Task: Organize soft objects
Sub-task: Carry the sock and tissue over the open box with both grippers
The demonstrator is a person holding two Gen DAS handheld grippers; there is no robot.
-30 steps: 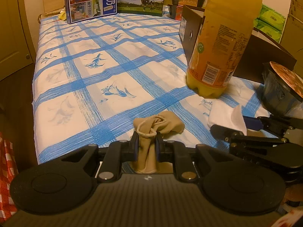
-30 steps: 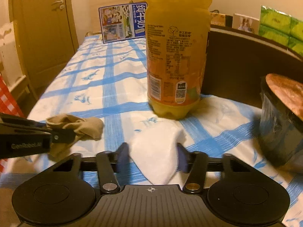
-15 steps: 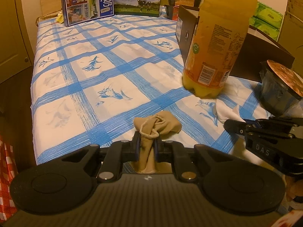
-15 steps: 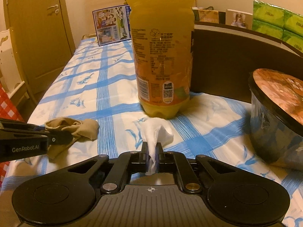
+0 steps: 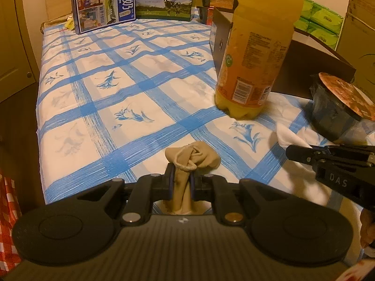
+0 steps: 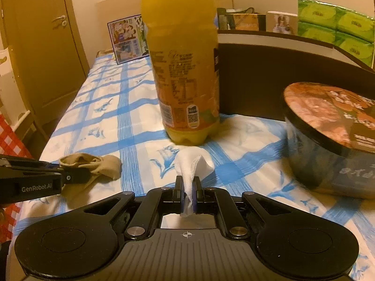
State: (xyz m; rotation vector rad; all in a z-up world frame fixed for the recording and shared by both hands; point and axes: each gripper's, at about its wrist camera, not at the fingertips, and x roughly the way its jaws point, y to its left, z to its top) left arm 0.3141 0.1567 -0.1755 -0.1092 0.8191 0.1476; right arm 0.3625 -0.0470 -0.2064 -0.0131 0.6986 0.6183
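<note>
Item 1: my left gripper [image 5: 180, 181] is clamped tight on a beige sock [image 5: 191, 161]. The sock's bunched end spills forward past the fingertips onto the bed sheet [image 5: 98, 107]; its other end hangs back behind the pads.

Item 2: my right gripper [image 6: 187, 193] is pinched narrow on a white cloth [image 6: 191, 164]. The cloth rises from between the pads into a small peak, just in front of the bottle.

Item 3: 1 orange drink bottle [image 6: 185, 70], upright on the sheet, near the white cloth and in front of a dark box [image 6: 269, 86].

Item 4: 1 round dark tub with a printed lid [image 6: 328, 140], to the right of the bottle, resting on the sheet.

Item 5: 2 milk cartons at the far end of the bed, a blue one [image 5: 103, 4] and a green-and-white one with a cow on it [image 5: 165, 1], side by side.

Item 6: green tissue packs [image 6: 335, 32], stacked behind the dark box.

Item 7: blue-checked sheet with flower prints, covering the bed; both grippers sit at its near edge, sock to the left, cloth to the right, apart from each other.

Item 8: wooden door [image 6: 46, 46], left of the bed.
</note>
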